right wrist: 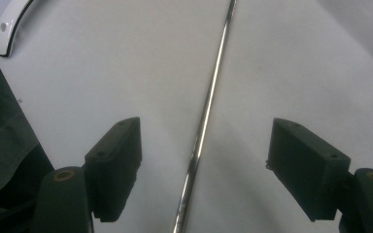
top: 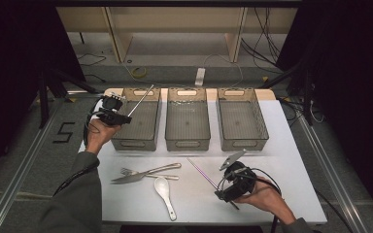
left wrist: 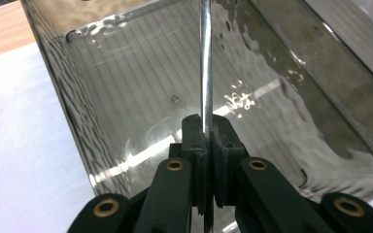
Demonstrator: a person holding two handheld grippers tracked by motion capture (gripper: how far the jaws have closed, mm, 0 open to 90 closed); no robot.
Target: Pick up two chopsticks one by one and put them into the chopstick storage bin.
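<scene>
Left tongs (left wrist: 208, 138) clamping chopstick (left wrist: 205, 58), over bin (left wrist: 102, 97)

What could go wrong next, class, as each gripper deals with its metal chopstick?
1. The left gripper pinches its chopstick near one end above the left bin; it could pivot or slip.
2. The right gripper stands open around the chopstick on the table; closing may roll it away.

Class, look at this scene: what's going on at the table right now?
A person sorts cutlery with two hand-held grippers. The left gripper is shut on a metal chopstick, holding it over the leftmost of three bins. The right gripper is open around a second chopstick lying on the table. A knife, fork and white spoon wait nearby.
</scene>
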